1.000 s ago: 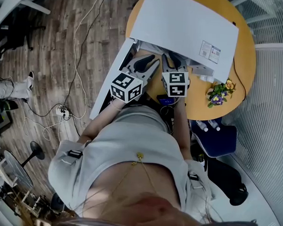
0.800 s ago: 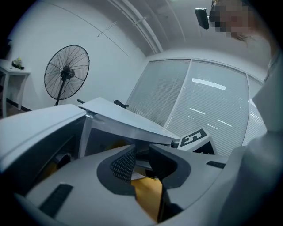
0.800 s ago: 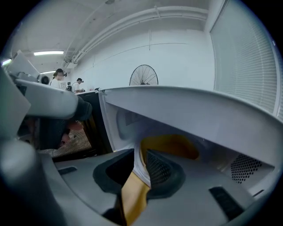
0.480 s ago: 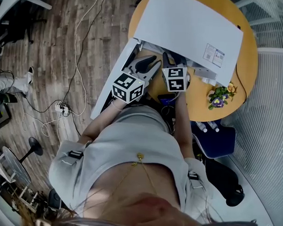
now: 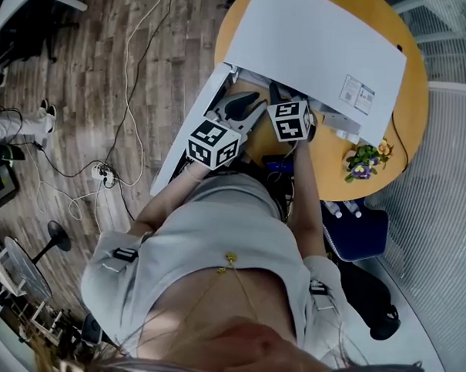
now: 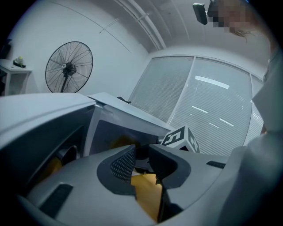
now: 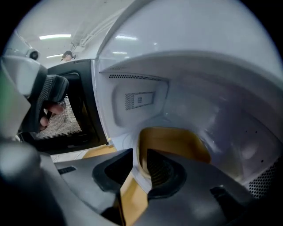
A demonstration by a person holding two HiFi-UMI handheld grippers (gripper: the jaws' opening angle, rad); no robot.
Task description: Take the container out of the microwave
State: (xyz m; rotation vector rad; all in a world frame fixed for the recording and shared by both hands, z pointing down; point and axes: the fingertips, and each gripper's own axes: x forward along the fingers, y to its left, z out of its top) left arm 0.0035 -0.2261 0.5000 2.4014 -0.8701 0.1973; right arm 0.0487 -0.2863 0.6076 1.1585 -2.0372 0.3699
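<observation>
Container (image 7: 173, 141) rim clenched in right claw (image 7: 138, 155) | left claw (image 6: 142, 152) parted | orange table (image 5: 334, 172) | wood floor (image 5: 107, 76)

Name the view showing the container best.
Right gripper view: the yellow container sits in the microwave, its wall between the right gripper's jaws. Head view: hidden under the microwave's top. Left gripper view: not clearly visible.

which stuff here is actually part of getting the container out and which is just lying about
Job: microwave, its open door, yellow container inside, right gripper with jaws on the container's rim, left gripper by the door.
Lying about: flowers on the table, power strip on the floor, standing fan.
</observation>
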